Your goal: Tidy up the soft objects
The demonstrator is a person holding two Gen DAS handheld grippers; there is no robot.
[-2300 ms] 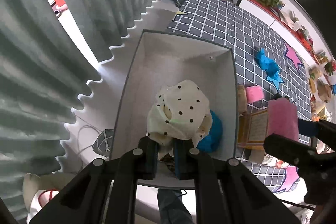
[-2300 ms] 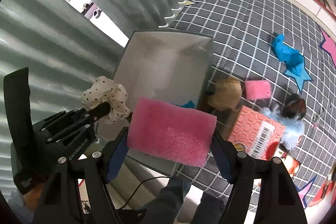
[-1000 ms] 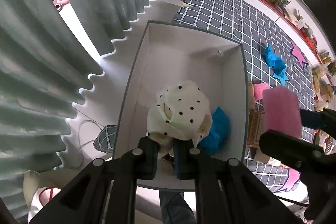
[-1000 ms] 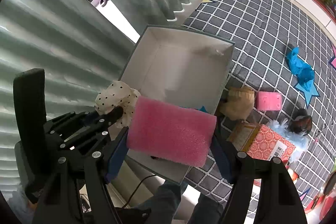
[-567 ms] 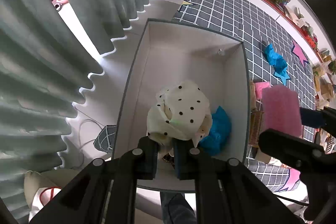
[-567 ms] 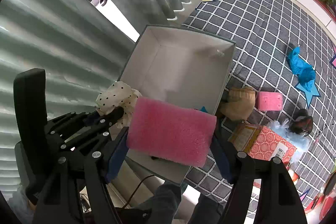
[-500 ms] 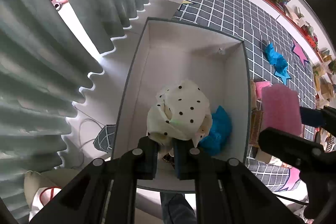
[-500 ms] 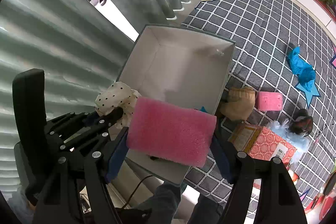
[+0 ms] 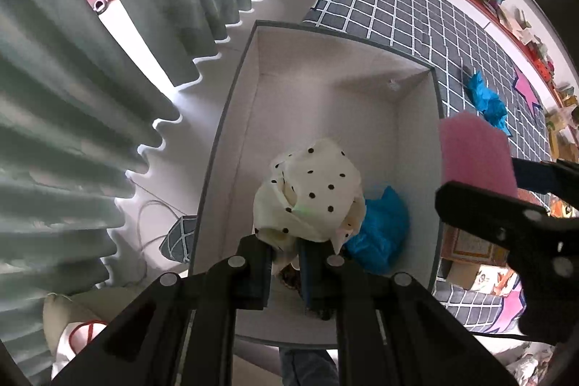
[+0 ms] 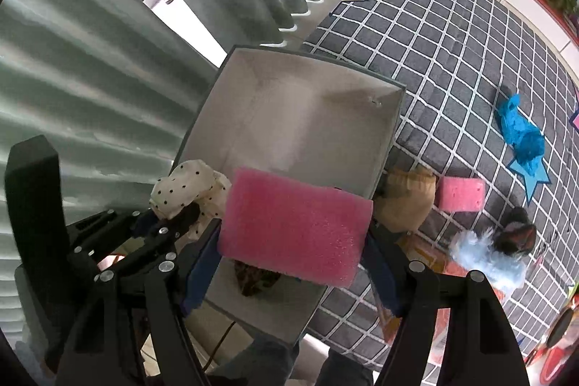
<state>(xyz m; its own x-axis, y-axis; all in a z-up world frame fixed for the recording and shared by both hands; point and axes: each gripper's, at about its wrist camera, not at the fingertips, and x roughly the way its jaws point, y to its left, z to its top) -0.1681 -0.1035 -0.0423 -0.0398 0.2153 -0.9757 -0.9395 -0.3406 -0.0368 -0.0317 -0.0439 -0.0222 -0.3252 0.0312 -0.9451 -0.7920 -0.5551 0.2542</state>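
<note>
Right wrist view: pink sponge (image 10: 295, 228) overlaps white box's (image 10: 392, 129) near rim.

A bag (image 9: 380, 230) lies in the box (image 9: 231, 147), which sits between curtain (image 9: 90, 132) and mat (image 9: 416, 13).

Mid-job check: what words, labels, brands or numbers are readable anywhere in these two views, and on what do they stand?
No text can be read in either view.
Printed carton beside the white box: there is print on it, too blurred to read.
Shelf items along the far wall: too small to read.
</note>
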